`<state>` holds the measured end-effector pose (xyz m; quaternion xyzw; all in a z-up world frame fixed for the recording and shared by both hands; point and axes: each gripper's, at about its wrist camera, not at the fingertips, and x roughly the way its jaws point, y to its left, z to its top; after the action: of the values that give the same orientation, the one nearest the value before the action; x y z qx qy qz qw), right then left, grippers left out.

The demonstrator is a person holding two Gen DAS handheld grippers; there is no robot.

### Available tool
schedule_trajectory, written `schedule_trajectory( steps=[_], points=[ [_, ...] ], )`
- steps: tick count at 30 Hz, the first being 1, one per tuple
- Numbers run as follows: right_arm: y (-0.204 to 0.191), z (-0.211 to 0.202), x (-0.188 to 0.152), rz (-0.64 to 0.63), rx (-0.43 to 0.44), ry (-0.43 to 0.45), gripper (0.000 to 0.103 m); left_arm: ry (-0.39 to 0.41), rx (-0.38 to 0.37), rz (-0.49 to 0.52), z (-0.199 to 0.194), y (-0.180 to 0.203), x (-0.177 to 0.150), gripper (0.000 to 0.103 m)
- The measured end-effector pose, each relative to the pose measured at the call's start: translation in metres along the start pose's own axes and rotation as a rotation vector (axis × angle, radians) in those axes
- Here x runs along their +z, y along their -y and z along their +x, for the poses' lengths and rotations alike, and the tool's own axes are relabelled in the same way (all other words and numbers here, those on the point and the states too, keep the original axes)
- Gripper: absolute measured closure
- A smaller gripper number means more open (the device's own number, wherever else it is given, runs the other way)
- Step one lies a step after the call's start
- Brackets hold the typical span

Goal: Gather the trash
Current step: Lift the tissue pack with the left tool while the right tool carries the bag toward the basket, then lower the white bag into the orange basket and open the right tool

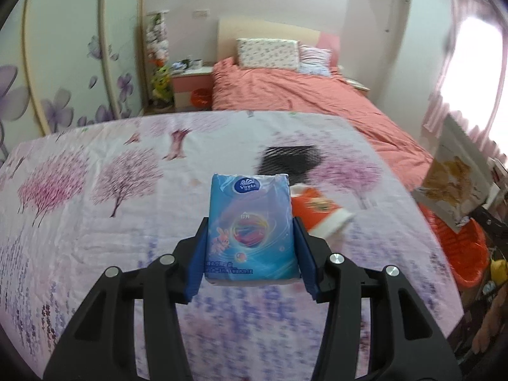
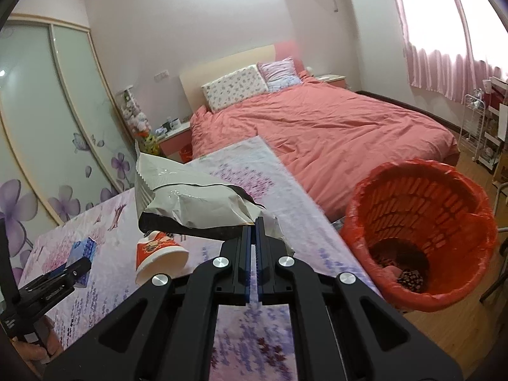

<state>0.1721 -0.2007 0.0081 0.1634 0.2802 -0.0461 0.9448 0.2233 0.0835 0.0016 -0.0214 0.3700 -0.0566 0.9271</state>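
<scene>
My left gripper point(image 1: 250, 222) is shut on a blue tissue pack point(image 1: 250, 238), which stands upright between the blue pads above the floral tablecloth point(image 1: 95, 222). Just right of it an orange paper cup point(image 1: 320, 212) lies on its side. My right gripper point(image 2: 255, 222) is shut on the edge of a crumpled silver-grey snack bag point(image 2: 197, 203), held above the table. The orange bin point(image 2: 428, 203) stands on the floor to the right of that gripper, with some trash at its bottom. The right wrist view also shows the cup point(image 2: 158, 254) and the tissue pack point(image 2: 84, 247) in the left gripper point(image 2: 73, 263).
A bed with a salmon cover point(image 2: 317, 133) lies beyond the table, and a wardrobe with flower prints point(image 1: 63, 63) stands on the left. A dark blurred patch point(image 1: 289, 158) lies on the cloth behind the tissue pack. A white rack point(image 2: 476, 133) stands by the curtained window.
</scene>
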Motion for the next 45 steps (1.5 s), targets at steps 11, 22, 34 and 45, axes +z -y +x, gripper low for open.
schedule_trajectory(
  steps=[11, 22, 34, 45],
  points=[
    [0.053, -0.022, 0.0, 0.075, -0.09, 0.053, 0.1, 0.033, -0.098, 0.155, -0.028, 0.093, -0.001, 0.053],
    [0.122, -0.034, 0.001, 0.167, -0.174, 0.084, 0.1, 0.039, -0.179, 0.311, -0.031, 0.188, -0.011, 0.053],
    [0.176, -0.03, 0.0, 0.263, -0.247, 0.067, 0.1, -0.001, -0.322, 0.394, -0.009, 0.281, -0.029, 0.053],
    [0.203, -0.02, 0.001, 0.303, -0.259, 0.047, 0.1, -0.032, -0.394, 0.448, 0.025, 0.34, -0.04, 0.053]
  ],
)
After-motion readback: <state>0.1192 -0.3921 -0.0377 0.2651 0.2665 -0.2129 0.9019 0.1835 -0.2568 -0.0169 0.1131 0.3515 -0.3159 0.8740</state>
